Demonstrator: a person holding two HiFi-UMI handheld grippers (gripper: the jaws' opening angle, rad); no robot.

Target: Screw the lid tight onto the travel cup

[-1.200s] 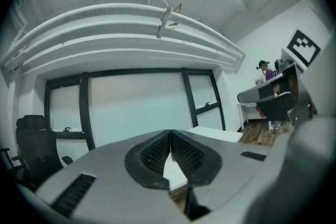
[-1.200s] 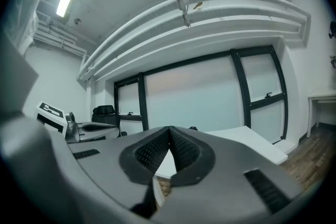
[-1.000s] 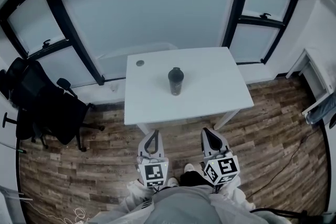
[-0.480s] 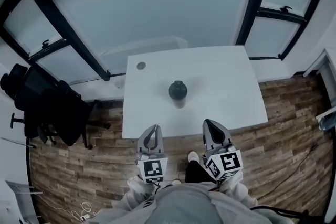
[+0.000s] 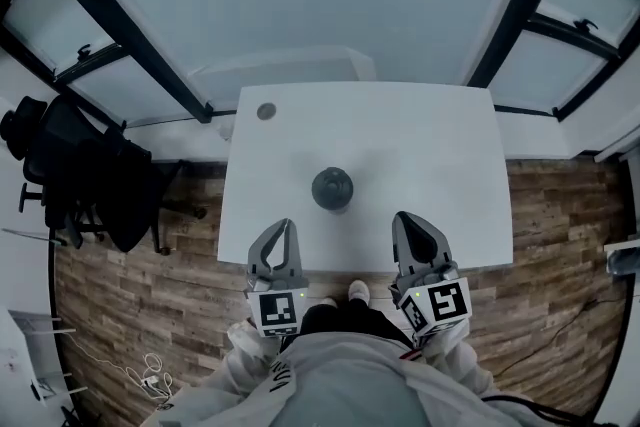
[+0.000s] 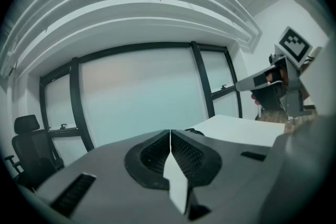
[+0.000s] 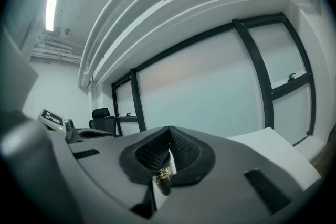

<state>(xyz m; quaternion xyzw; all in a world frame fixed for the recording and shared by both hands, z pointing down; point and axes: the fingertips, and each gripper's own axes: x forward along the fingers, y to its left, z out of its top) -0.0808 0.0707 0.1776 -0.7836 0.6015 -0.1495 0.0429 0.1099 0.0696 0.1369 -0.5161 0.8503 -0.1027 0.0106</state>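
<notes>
Seen from straight above, the travel cup hides its own sides.

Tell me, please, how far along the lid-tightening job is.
Done: nothing visibly, though a lid seems seated on the dark cylindrical travel cup on the white table. In hand: nothing; the left hand-held gripper and right hand-held gripper are shut, empty, short of the cup. Left: grasp the cup, twist the lid.

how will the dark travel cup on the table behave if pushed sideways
The travel cup stands upright on the smooth white table, so a low push probably slides it. It looks round, so once tipped it would likely roll.
</notes>
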